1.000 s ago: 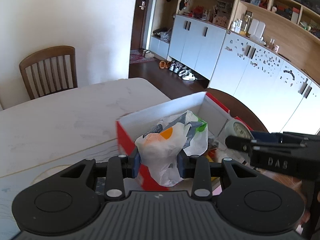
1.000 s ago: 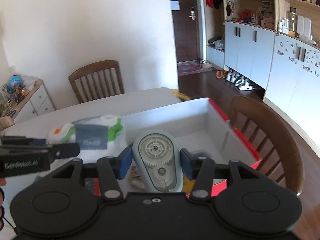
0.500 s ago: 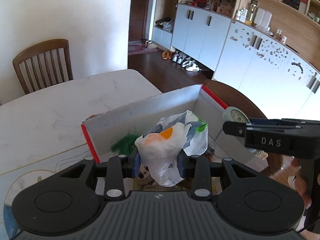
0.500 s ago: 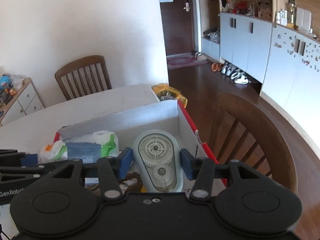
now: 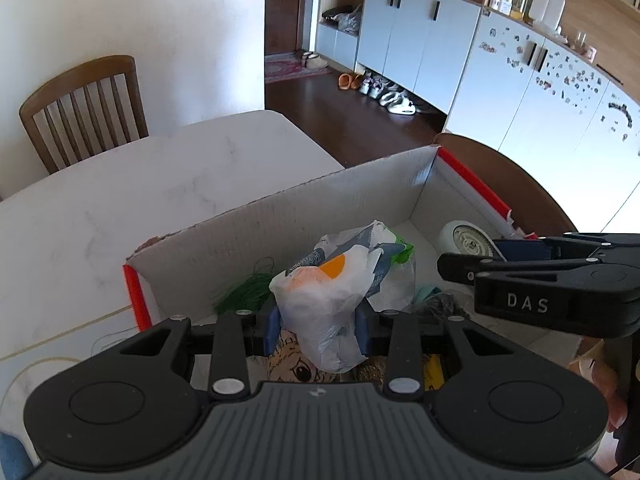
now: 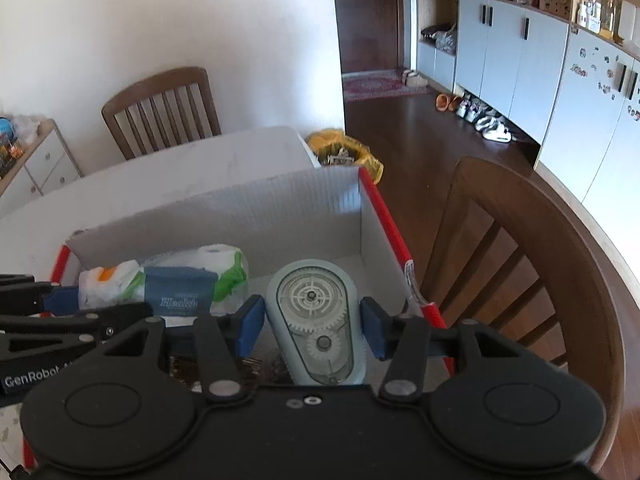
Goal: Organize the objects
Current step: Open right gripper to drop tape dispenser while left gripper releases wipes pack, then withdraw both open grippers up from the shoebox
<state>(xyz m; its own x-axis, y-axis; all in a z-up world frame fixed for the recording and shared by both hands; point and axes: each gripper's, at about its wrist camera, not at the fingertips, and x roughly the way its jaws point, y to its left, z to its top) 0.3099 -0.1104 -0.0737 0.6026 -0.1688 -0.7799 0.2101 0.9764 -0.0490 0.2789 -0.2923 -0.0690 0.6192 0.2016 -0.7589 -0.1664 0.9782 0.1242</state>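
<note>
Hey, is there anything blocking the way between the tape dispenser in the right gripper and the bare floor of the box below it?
Nothing visible does. The right gripper holds the tape dispenser over the box, whose top is open, near its right wall. The tissue pack in the left gripper sits off to the left, apart.

Both grippers angled downward, side by side

Left gripper [image 5: 318, 326] and right gripper [image 6: 311, 330] each stand clamped (blue pads pressing inward), neither fully closed.

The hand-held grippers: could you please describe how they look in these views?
Both are matte black plastic with blue finger pads. The left hand-held gripper has a ribbed grey body and "GenRobot" lettering on its side; the right hand-held gripper carries white "DAS" lettering.
</note>
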